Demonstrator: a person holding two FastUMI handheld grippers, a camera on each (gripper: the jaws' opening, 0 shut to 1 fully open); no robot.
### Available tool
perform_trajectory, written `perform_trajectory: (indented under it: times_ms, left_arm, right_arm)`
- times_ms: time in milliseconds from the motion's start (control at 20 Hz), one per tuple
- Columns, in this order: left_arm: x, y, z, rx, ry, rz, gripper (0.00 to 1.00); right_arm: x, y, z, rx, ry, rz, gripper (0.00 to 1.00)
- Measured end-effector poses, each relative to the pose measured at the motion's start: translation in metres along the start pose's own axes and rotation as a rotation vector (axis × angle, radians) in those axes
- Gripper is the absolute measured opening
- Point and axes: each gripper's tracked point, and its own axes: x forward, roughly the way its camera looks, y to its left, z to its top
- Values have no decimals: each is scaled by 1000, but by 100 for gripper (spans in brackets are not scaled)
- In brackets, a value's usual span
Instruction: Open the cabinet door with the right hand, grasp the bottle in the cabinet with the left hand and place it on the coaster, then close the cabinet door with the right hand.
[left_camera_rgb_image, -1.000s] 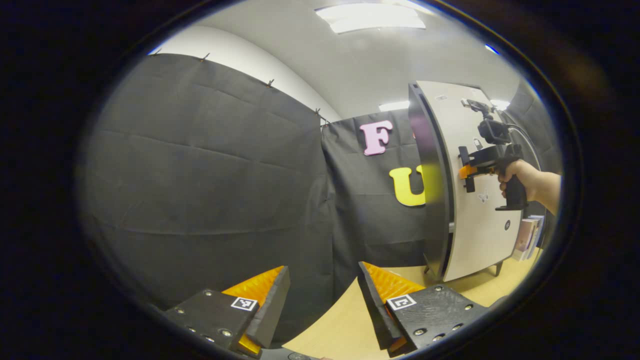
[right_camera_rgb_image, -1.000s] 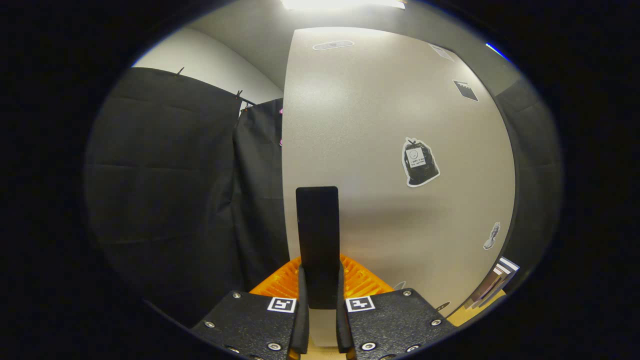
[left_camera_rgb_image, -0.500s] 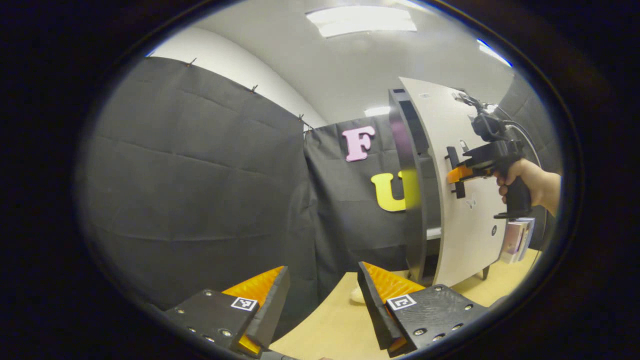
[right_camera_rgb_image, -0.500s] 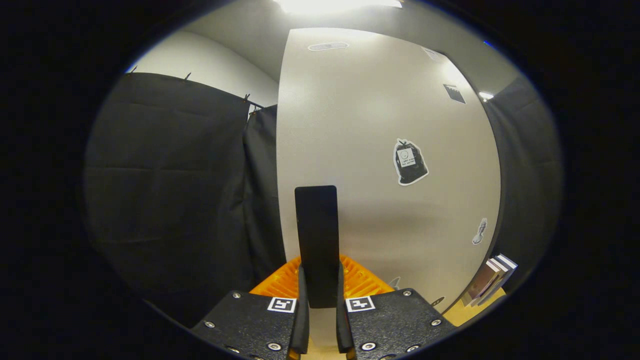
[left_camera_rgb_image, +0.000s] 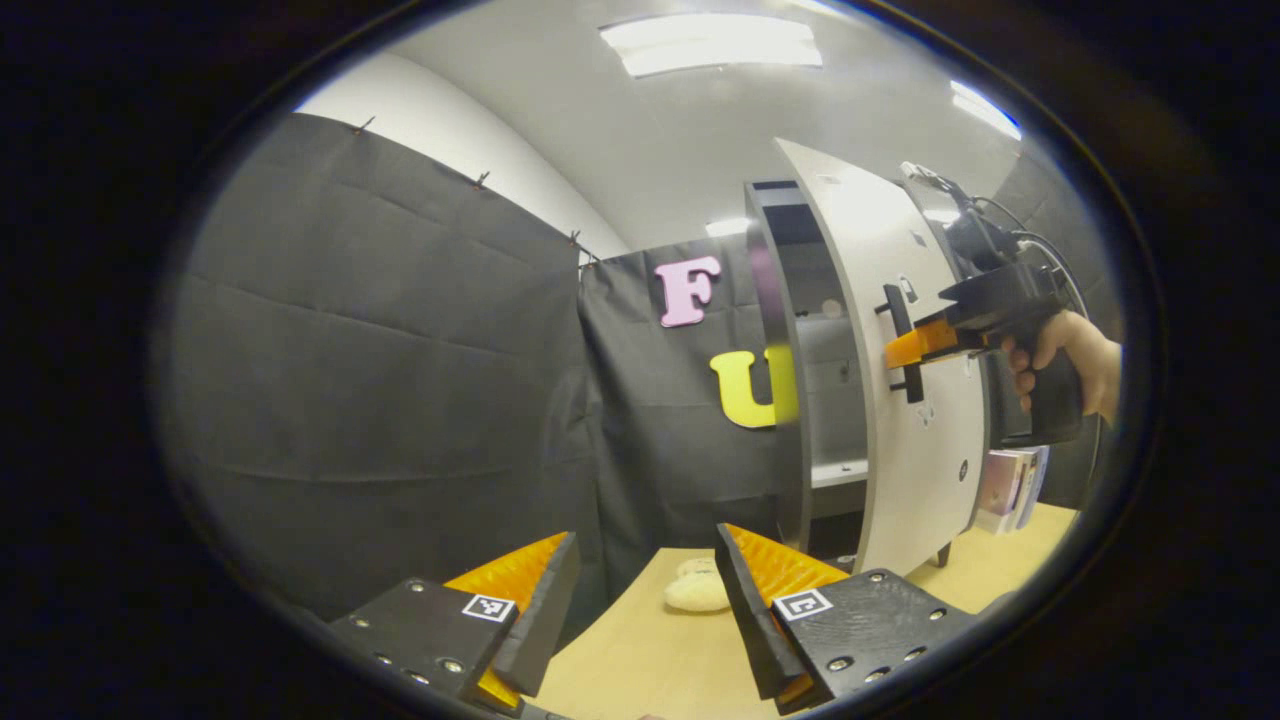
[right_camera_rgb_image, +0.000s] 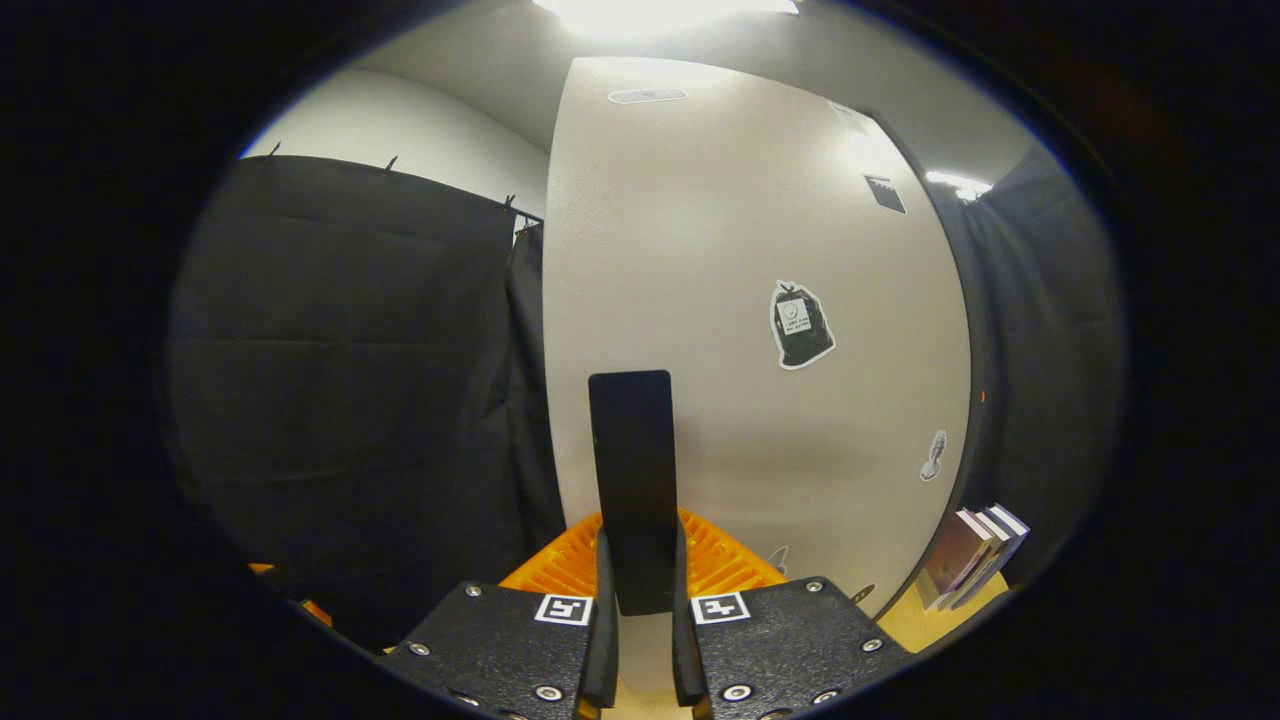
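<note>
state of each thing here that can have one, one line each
cabinet door: partly open, inside shelf showing
door handle: clamped between the right gripper's fingers
right gripper: shut on the door handle
left gripper: open, holding nothing
books: upright beside the cabinet

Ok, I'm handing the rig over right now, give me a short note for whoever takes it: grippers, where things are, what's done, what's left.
Right gripper: shut on the door handle, with the cabinet door partly open.
Left gripper: open, empty, low over the table, short of the cabinet.
Shelves show through the gap; no bottle can be made out from here. A pale round thing lies on the table, maybe the coaster.
Done: handle gripped, door started.
Left: finish opening, take the bottle, set it on the coaster, close the door.
</note>
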Motion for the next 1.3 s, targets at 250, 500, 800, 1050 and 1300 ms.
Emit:
perform_trajectory:
  times_ms: [250,500,800,1050,1300]
  left_arm:
    - [2,-22,5,3,-6,-33,78]
    - [3,-45,13,7,-19,-65,82]
    - [7,-81,18,8,-32,-115,82]
    - [13,-111,23,6,-39,-153,82]
    - [14,-141,27,-4,-56,-199,78]
  right_arm:
    - [-10,-3,0,6,-1,24,20]
    - [-23,-7,1,9,-6,49,22]
    - [-33,-16,1,14,-20,58,22]
    - [-45,-24,2,21,-31,40,22]
    - [-54,-34,3,30,-43,13,21]
